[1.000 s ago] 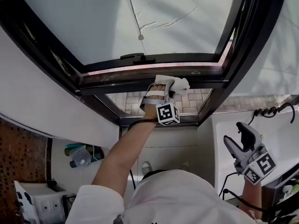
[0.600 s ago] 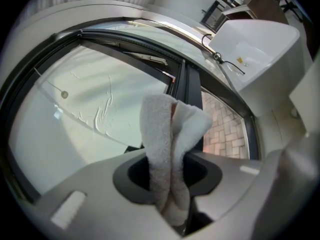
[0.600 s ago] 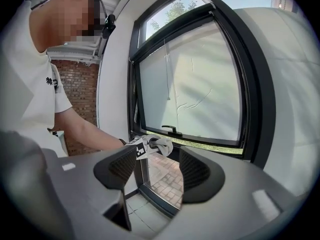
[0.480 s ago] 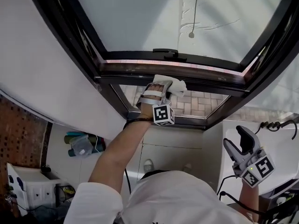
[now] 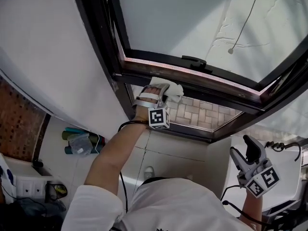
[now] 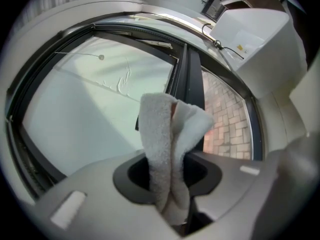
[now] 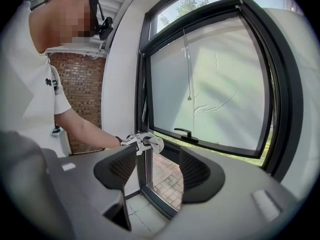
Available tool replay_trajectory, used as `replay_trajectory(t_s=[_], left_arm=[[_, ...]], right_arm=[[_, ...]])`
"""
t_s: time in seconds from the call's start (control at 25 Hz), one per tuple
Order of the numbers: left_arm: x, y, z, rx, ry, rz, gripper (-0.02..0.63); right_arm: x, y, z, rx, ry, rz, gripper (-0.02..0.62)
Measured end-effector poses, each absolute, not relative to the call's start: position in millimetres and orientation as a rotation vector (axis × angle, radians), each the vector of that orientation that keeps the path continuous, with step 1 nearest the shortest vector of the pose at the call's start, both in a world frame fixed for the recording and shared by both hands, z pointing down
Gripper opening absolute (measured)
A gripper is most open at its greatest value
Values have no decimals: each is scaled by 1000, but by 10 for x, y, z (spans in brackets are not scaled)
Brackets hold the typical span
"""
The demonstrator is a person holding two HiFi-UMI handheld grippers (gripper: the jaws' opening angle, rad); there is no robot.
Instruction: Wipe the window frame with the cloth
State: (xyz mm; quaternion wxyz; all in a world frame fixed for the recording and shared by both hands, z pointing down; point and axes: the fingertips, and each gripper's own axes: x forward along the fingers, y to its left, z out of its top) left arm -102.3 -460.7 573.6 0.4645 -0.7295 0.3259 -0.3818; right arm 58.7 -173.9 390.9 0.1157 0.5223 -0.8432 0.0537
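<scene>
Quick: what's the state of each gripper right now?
Left gripper: shut on the cloth, at the window frame.
Right gripper: open, holding nothing.

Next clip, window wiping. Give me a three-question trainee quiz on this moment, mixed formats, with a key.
1. Multiple choice: the cloth is pressed against A) the glass pane, B) the lower rail of the window frame, near its left corner, C) the window handle.
2. True or false: the right gripper is touching the window frame.
3. Fill in: the cloth is clamped in the jaws of the ____ gripper.

Key: 1 B. 2 false: it hangs low, apart from the frame, jaws open and empty. 3 left: the left gripper is shut on the cloth.
</scene>
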Motion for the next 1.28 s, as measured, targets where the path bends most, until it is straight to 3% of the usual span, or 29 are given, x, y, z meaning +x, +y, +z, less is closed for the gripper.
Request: replay_trajectory(t_s=[0.56, 0.92, 1.28], left_arm=[[-2858, -5287, 5982, -1713, 989, -1243, 133], [-3125, -5315, 5645, -1665, 920, -1237, 138], [-3217, -5368, 4612, -1629, 999, -1135, 137]], right_arm=[[-108, -2117, 3947, 1432, -2517, 148, 272], [-376, -2205, 3940, 1446, -2549, 141, 272], [-493, -2132, 3934, 1481, -2576, 132, 272]])
